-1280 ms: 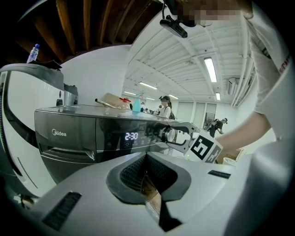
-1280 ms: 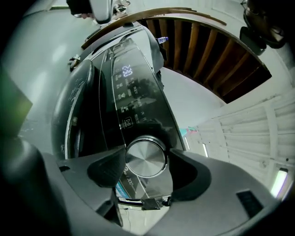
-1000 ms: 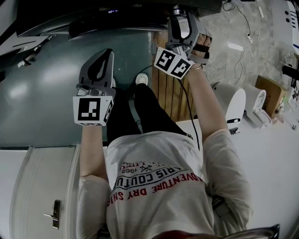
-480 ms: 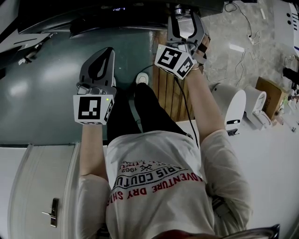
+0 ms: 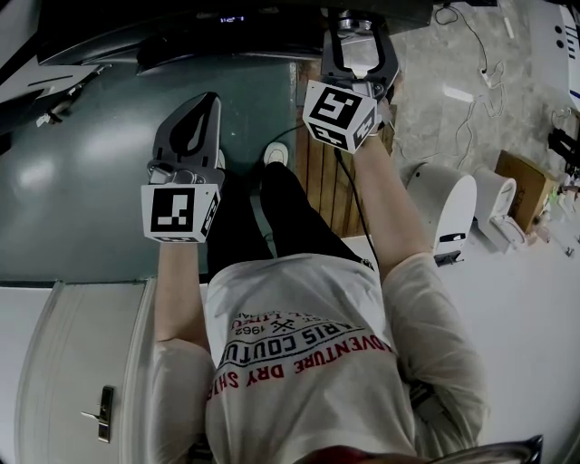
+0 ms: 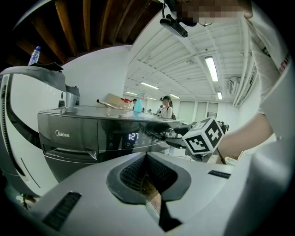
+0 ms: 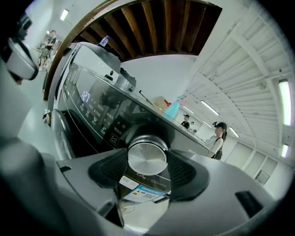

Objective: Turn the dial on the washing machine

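Note:
The dark grey washing machine (image 7: 90, 104) fills the right gripper view, its silver round dial (image 7: 147, 158) in the middle. My right gripper (image 7: 147, 162) is shut on the dial, with one black ribbed pad (image 7: 114, 167) pressed to its left side and the other to its right. In the head view the right gripper (image 5: 359, 38) reaches up to the machine's panel (image 5: 227, 27), its marker cube just below. My left gripper (image 5: 188, 136) hangs away from the machine, lower left, shut with nothing in it. In the left gripper view the pads (image 6: 138, 171) meet and the lit display (image 6: 133, 136) shows beyond.
White appliances (image 5: 450, 207) and a cardboard box (image 5: 526, 179) stand at the right of the head view. A wooden slatted strip (image 5: 324, 177) lies below the right arm. A white door with a handle (image 5: 107, 415) sits at the lower left. People stand far off (image 7: 216, 137).
My right gripper has rolled about the dial: its marker cube has swung from tilted to nearly square and shifted a little left and up. The left gripper has stayed still.

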`<state>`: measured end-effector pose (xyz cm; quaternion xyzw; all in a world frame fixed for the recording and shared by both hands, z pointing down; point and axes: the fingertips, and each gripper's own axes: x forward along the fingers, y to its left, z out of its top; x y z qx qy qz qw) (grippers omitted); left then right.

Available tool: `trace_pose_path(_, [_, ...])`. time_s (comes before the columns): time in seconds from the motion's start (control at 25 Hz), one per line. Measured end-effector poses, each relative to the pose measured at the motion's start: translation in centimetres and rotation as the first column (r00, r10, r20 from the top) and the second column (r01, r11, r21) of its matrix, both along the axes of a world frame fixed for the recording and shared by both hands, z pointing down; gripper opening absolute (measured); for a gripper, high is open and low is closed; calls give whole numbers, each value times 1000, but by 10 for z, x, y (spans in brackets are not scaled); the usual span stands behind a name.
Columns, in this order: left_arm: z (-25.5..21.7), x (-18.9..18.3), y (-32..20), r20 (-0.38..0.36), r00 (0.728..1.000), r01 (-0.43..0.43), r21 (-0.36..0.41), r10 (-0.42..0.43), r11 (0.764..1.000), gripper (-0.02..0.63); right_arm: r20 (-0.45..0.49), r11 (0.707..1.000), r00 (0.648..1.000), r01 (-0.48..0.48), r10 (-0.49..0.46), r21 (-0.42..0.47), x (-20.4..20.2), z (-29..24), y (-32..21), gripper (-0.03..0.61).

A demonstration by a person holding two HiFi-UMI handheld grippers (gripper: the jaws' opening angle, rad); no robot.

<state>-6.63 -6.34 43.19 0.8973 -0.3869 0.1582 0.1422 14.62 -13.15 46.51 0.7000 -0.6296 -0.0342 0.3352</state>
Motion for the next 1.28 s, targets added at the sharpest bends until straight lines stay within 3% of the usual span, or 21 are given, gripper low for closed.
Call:
trace_pose_path(0.16, [-2,1,0,-1,1000,-3,4,3,1000,15,42,1000,999,-20,20,-2,2,0,0,291])
trace_pose_path(0.4, [-2,-3,-1,6,1000,-6,4,6,1000,16,-1,999,999,39,-39,5,-4,1,1,320])
trace_pose_path(0.64, [-22,-3,-3,20,1000,-22,38,21,999,15,60,997,996,62,-64,44,-13,-24,12,348])
trace_pose_path(0.8, [-53,-5,-5,42,998,-49,94,45,994,15,168,997,984,49,-60,64,-15,-60,29,341])
trace_pose_path(0.92, [-83,-9,-7,52,997,-61,136,55,989,15,228,995,971,52,-70,84,-21,-90,44,263])
trace_pose_path(1.12, [-126,-17,-5,58,996,-82,199,72,977,16,273,983,952,102,-140,150,-41,-143,71,57])
trace_pose_path(1.28, [-155,-25,1,62,994,-99,238,87,966,15,301,972,934,137,-191,191,-61,-179,90,32])
